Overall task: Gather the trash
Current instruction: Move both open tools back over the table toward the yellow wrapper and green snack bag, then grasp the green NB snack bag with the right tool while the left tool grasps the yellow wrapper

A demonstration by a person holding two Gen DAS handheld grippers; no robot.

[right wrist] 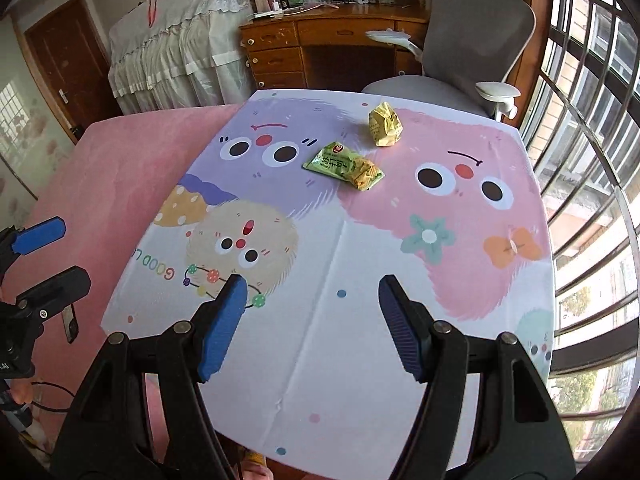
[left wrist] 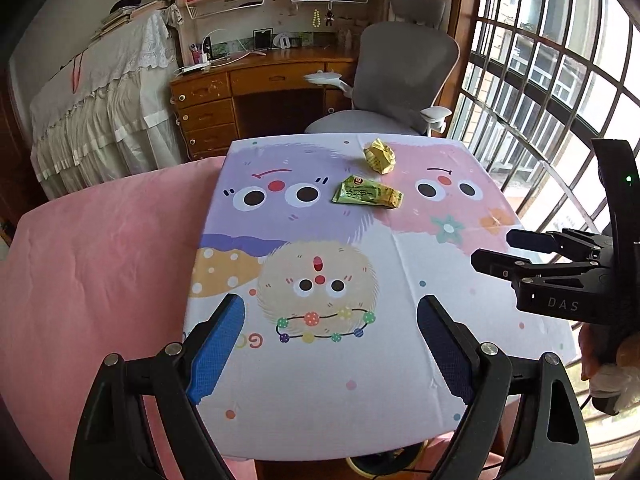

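A green snack wrapper (left wrist: 367, 196) (right wrist: 344, 166) lies flat near the middle of the cartoon-printed table cover (left wrist: 360, 380) (right wrist: 340, 340). A crumpled yellow wrapper (left wrist: 380, 155) (right wrist: 385, 125) sits just beyond it, toward the far edge. My left gripper (left wrist: 331, 314) hovers open over the near part of the table, well short of both wrappers. My right gripper (right wrist: 312, 294) is open too, over the near right part. Nothing is between either pair of fingers. In the left wrist view the right gripper (left wrist: 496, 250) shows from the side at the right edge.
A pink bedspread (left wrist: 100, 260) (right wrist: 104, 184) lies left of the table. A grey office chair (left wrist: 400, 76) (right wrist: 472, 48) stands behind the far table edge, before a wooden desk (left wrist: 256, 92) (right wrist: 320, 44). A barred window (left wrist: 552, 80) (right wrist: 592, 120) runs along the right.
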